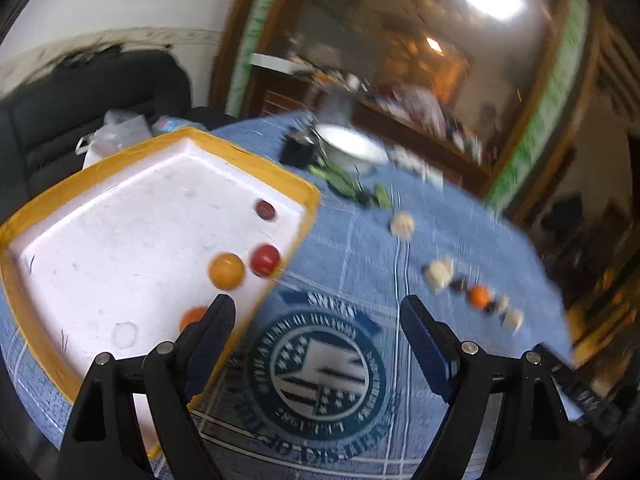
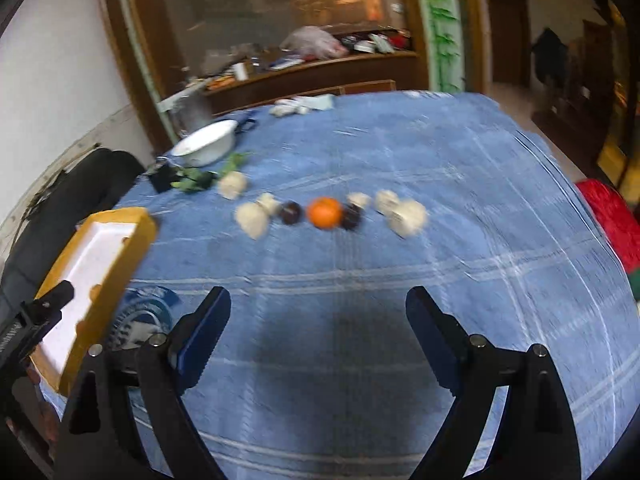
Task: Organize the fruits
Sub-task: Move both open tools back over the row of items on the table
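A white foam tray with a yellow rim lies on the blue cloth; inside are a yellow fruit, a red fruit, a dark red fruit and an orange fruit partly behind my left finger. My left gripper is open and empty over the tray's right edge. On the cloth stands a row: an orange, two dark fruits and several pale lumps. My right gripper is open and empty, short of that row. The tray shows at left.
A white bowl, green leaves and a small black object lie toward the table's far side. A dark sofa stands behind the tray. A red object sits off the table's right edge. A cluttered wooden counter runs behind.
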### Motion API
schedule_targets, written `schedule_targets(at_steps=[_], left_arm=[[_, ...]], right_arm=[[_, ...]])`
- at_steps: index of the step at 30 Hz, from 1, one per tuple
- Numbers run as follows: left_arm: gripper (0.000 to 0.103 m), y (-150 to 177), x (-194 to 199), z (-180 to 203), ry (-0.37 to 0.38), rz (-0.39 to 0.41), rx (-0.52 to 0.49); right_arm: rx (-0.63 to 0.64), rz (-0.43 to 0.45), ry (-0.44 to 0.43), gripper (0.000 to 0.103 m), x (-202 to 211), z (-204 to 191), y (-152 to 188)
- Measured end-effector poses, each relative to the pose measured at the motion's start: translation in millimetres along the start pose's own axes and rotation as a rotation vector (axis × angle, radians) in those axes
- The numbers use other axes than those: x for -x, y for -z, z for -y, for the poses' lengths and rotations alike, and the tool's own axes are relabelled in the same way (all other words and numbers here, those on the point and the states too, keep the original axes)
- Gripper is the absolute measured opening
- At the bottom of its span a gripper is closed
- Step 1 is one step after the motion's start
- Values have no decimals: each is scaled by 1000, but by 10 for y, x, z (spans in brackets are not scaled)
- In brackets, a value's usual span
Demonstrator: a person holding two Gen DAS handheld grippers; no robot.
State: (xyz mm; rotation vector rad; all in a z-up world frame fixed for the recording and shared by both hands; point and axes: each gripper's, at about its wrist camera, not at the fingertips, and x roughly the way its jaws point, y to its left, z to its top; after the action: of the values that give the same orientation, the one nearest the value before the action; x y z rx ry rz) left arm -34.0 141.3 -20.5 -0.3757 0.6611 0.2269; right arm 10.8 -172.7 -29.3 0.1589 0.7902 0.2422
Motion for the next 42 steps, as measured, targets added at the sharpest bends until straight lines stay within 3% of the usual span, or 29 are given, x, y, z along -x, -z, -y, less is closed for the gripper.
schedule_targets(at_steps=[5, 7, 10, 13, 22, 32, 42], left_arm=[[84, 114, -149, 337, -62, -31, -181], [84, 138, -164, 401, -56, -21, -231], [84, 204, -129, 435, -82, 32, -265], [84, 208, -136, 468, -80, 29, -292], [84, 177, -255, 610, -80, -1, -305], [84, 166, -395, 773, -44, 5, -288], [84, 113, -326, 914, -75, 65, -277]], right_arm=[[-43, 14, 32, 90, -6, 234, 46], [-49, 61, 18, 90, 26, 277, 67], [-44, 84, 44, 90, 29, 265, 118], [3, 74, 58, 90, -15, 230, 108], [-73, 107, 63, 90, -29, 441, 5], [-146, 205, 22, 90, 34, 591, -7], [-210, 289, -30, 92, 185, 718, 4]])
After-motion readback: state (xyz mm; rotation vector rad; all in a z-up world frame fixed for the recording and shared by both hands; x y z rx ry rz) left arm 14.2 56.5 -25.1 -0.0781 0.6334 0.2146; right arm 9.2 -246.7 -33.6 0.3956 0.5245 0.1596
